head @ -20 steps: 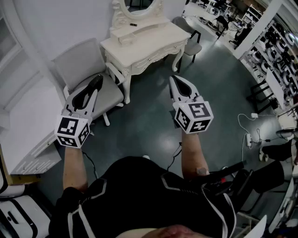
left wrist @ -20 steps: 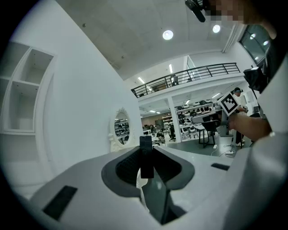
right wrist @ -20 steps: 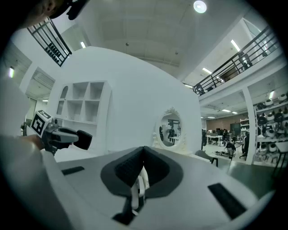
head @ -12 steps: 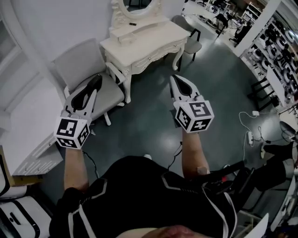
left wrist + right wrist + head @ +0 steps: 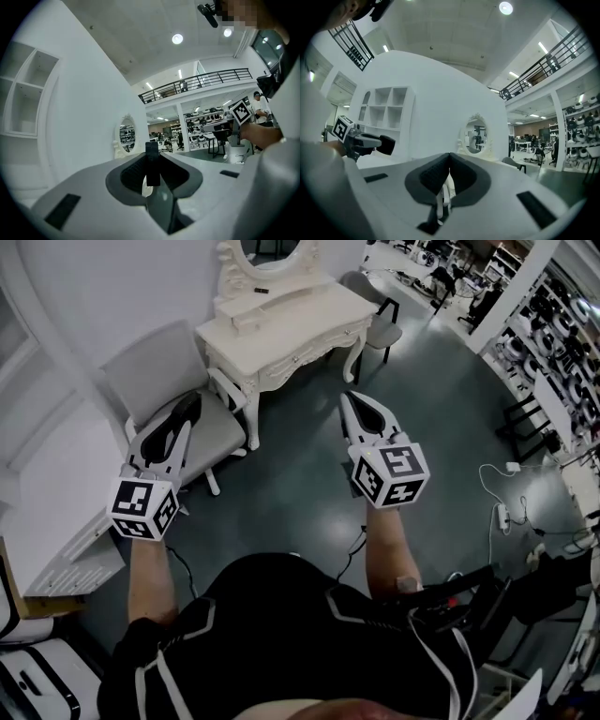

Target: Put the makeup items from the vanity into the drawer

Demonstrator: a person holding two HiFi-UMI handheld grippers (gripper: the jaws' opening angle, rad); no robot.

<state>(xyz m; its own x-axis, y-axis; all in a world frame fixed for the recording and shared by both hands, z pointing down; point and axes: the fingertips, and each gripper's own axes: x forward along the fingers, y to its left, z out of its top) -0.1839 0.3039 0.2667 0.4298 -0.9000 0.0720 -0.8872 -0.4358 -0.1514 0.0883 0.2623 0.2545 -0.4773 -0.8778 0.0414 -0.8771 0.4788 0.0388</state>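
Ahead of both grippers, well apart from them across a stretch of dark floor, sits the cream vanity with its oval mirror at the back. On the worktop, far beyond the gripper tips, there's a small dark item right in front of the mirror. A low cream box or ledge sits nearer the front left edge. Both are too small to say what kind of makeup they are. The drawer fronts face the grippers and look shut from here.

The left gripper is held out over the seat of a grey chair that stands just beside the vanity's left end. Its own view shows a small black bar pinched upright between the jaw tips, poking a bit above them, so that gripper is clamped on it. Can't tell what the bar actually is.

The right gripper hovers over bare floor, short of the vanity's front right leg. Its jaws are pressed together tip to tip, with nothing between them.

Another chair is tucked past the vanity's right end, further ahead and to the right of this gripper. Off to its right, white cables and a power strip lie on the floor. To the left of the left gripper are white cabinets.
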